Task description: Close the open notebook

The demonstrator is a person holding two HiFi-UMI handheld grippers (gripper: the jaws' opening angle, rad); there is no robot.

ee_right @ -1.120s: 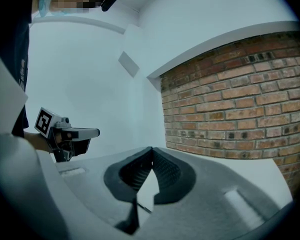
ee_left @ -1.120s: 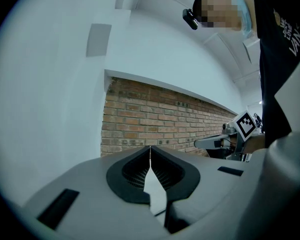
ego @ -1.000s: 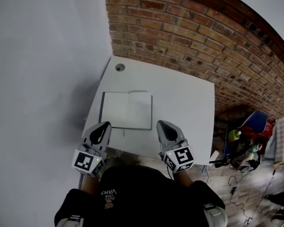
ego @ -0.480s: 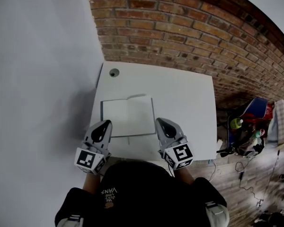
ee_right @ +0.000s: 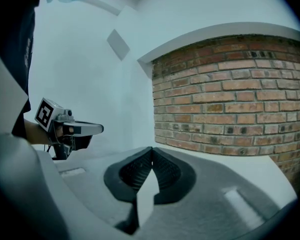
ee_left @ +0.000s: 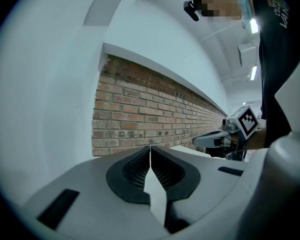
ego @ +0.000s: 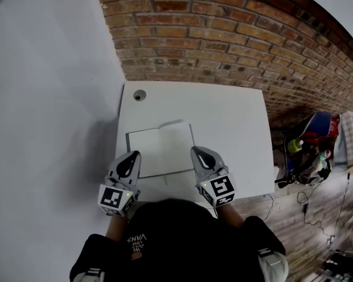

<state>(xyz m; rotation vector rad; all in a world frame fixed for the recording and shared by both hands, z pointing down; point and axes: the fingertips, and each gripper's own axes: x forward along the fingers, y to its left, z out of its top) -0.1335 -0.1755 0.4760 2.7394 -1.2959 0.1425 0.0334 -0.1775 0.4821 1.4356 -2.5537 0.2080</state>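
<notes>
White notebook [ego: 160, 150] lying open, white table [ego: 223, 119]

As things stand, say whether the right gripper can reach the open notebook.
Probably yes: the right gripper, jaws shut, is at the right edge of the notebook, with nothing on the table between them.

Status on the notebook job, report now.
Left gripper and right gripper shut, both empty, by the near edge. Notebook open on table. Nothing in the way.
</notes>
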